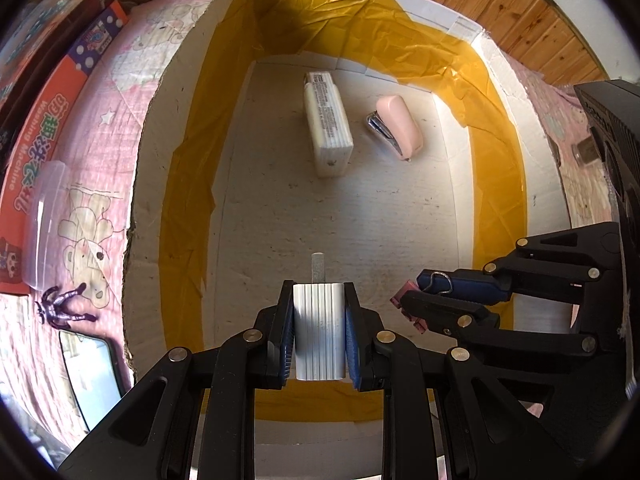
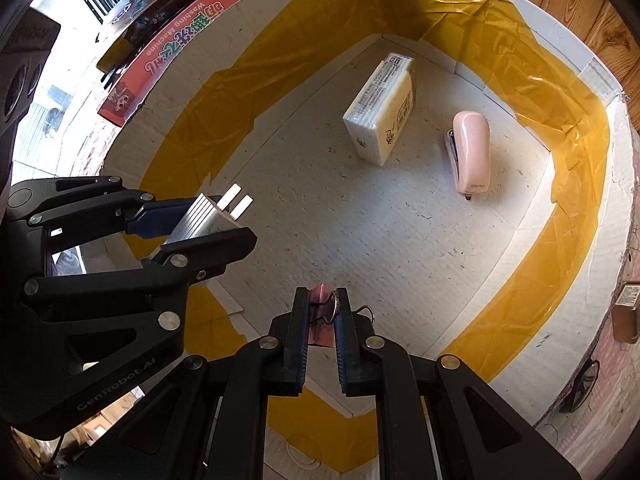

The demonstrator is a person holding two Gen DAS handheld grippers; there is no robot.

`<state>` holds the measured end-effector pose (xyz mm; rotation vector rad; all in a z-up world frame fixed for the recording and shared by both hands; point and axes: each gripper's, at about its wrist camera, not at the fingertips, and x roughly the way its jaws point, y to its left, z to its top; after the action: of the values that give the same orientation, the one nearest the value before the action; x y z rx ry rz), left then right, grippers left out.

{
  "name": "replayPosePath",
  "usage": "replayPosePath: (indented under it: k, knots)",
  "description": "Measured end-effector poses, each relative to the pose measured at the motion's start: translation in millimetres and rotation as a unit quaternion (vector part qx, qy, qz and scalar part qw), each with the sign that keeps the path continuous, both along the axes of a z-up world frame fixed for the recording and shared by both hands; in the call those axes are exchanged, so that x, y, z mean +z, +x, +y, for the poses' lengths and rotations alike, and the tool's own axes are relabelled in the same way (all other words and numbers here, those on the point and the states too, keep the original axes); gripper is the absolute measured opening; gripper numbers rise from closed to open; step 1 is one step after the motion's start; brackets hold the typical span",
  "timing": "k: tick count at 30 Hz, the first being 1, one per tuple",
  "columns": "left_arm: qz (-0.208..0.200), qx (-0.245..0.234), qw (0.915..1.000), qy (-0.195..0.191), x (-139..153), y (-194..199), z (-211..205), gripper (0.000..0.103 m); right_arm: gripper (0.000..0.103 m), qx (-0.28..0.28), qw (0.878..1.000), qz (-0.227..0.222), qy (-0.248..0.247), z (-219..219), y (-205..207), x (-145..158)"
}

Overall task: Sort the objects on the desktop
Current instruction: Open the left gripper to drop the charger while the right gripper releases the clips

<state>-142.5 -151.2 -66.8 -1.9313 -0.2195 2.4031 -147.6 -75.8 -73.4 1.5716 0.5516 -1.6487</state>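
A white cardboard box [image 1: 188, 92] lined with yellow tape holds a tissue pack [image 1: 328, 128] and pink stapler [image 1: 396, 126]. Above its floor, the left hand-held gripper [image 1: 319, 332] grasps a white charger [image 1: 319, 336]; the right hand-held gripper [image 2: 323, 320] clenches a pink binder clip [image 2: 320, 312].

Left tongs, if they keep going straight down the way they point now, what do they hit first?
Most likely the bare floor of the cardboard box. The left tongs hold a white charger, prongs leading; nothing lies directly beneath, though depth is unclear.
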Motion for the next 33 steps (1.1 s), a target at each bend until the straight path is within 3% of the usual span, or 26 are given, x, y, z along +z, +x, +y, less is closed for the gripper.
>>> replayPosePath:
  k: [7,14,31,33]
  knots:
    - [-0.012,0.005,0.9999,0.003,-4.5,-1.3,-3.3,0.023,0.014,0.004,1.000,-0.006,0.013,-0.8,5.8,-5.6]
    - [-0.005,0.015,0.9999,0.002,3.0,1.8,-6.2,0.030,0.019,-0.015,1.000,-0.017,0.011,6.6,5.7,-6.5]
    - [0.022,-0.003,0.9997,-0.010,36.6,31.7,7.9,0.031,0.026,-0.014,1.000,0.018,0.004,20.9,11.1,34.5]
    - [0.027,-0.004,0.9996,-0.012,42.3,36.0,9.2,0.031,0.031,-0.017,1.000,0.024,0.003,27.4,10.3,40.1]
